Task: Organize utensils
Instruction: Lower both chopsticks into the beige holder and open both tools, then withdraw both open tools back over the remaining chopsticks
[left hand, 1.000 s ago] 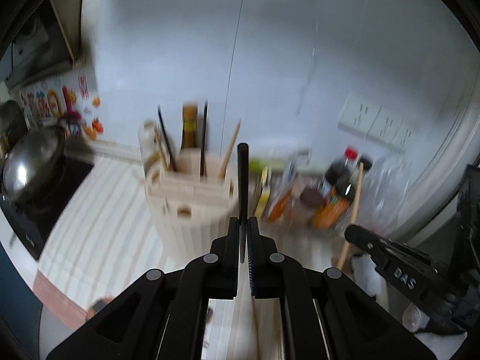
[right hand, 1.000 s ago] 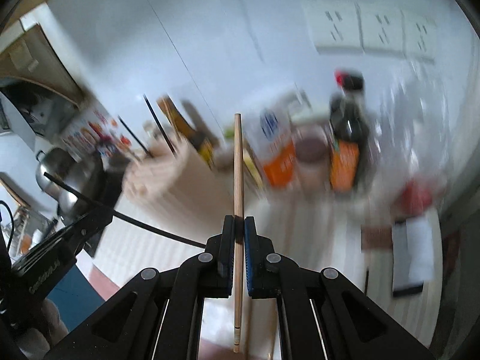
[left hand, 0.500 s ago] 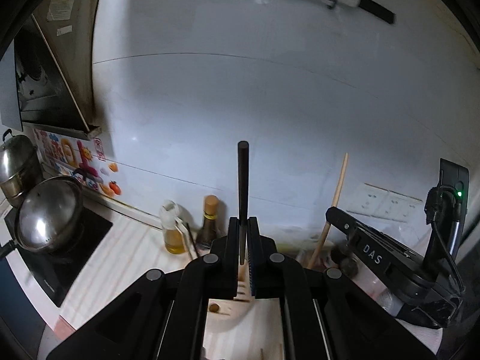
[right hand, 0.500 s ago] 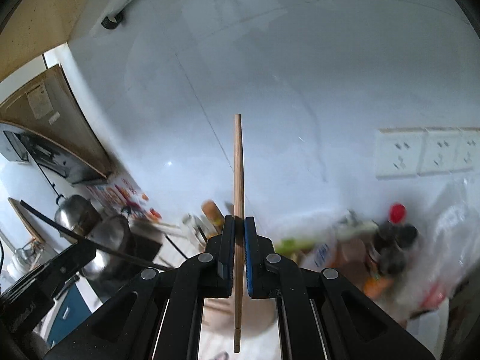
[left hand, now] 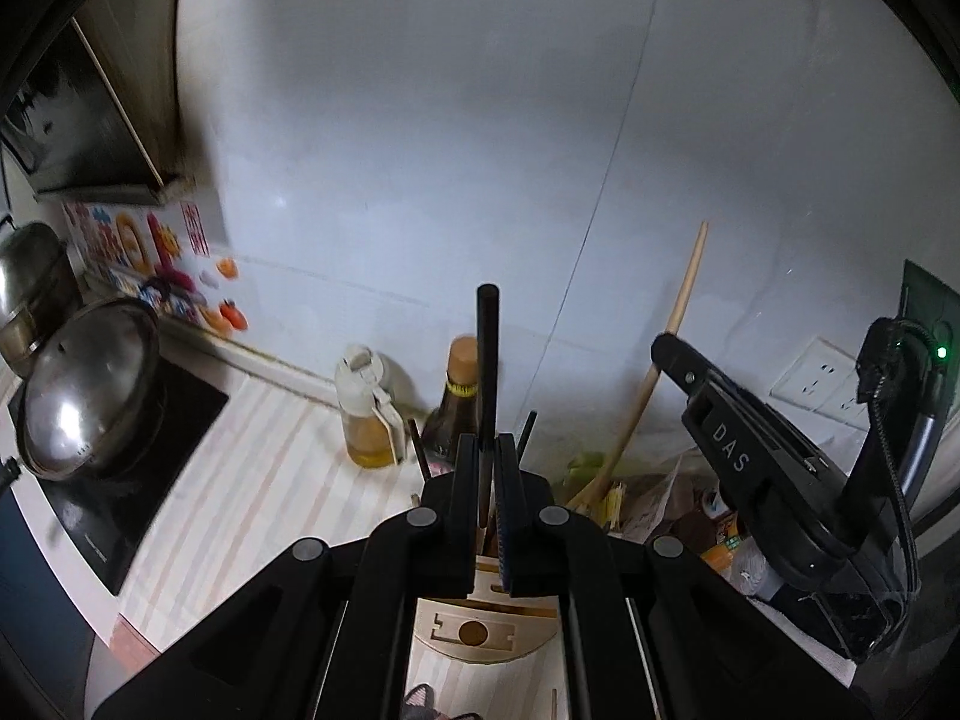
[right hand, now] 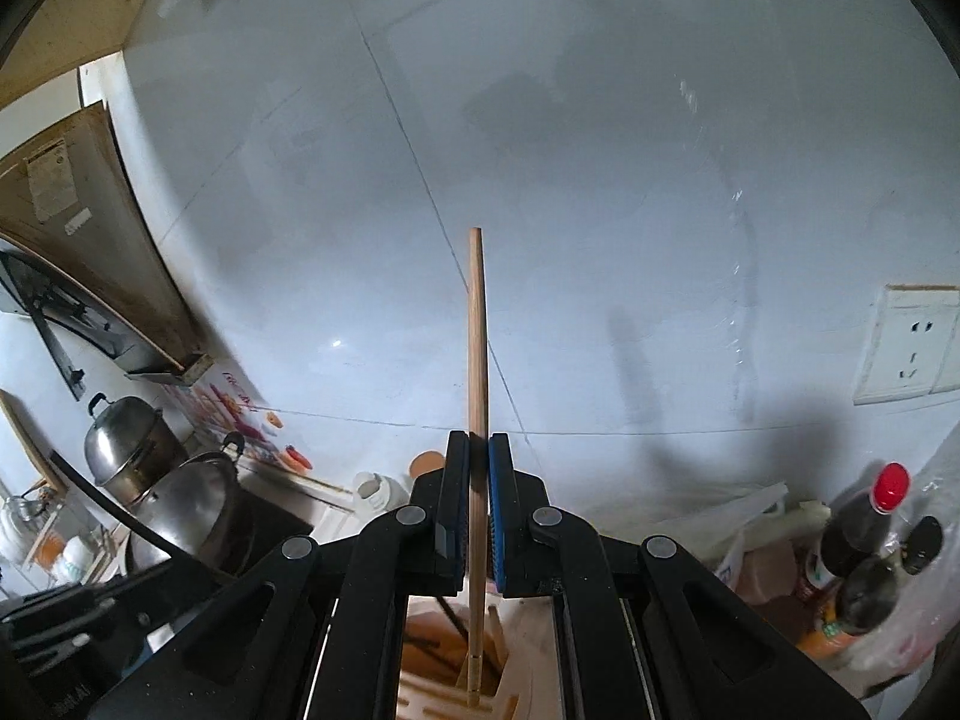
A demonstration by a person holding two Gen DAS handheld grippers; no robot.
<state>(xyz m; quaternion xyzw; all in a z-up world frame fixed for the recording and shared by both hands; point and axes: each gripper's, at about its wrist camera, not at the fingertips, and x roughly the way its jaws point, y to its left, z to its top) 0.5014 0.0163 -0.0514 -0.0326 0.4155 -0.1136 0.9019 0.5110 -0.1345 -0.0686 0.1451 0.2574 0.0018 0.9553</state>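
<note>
My left gripper [left hand: 486,456] is shut on a black chopstick [left hand: 487,360] that stands upright above the pale wooden utensil holder [left hand: 474,630]. My right gripper [right hand: 474,456] is shut on a light wooden chopstick [right hand: 477,348]; its lower tip reaches into an opening of the holder [right hand: 480,696]. The right gripper [left hand: 768,468] and its wooden chopstick [left hand: 678,324] also show in the left wrist view, to the right of the holder. Dark chopsticks [left hand: 528,432] stand in the holder.
An oil jar [left hand: 366,414] and a brown bottle [left hand: 459,408] stand behind the holder by the white wall. A steel pot with lid [left hand: 90,396] sits on a black cooktop at left. Sauce bottles [right hand: 870,540] and bags crowd the right. Wall sockets [right hand: 912,348] are at right.
Both grippers rose and tilted up, then came over the holder. The wooden chopstick's lower tip now enters a holder opening; the black chopstick stands over the holder.
</note>
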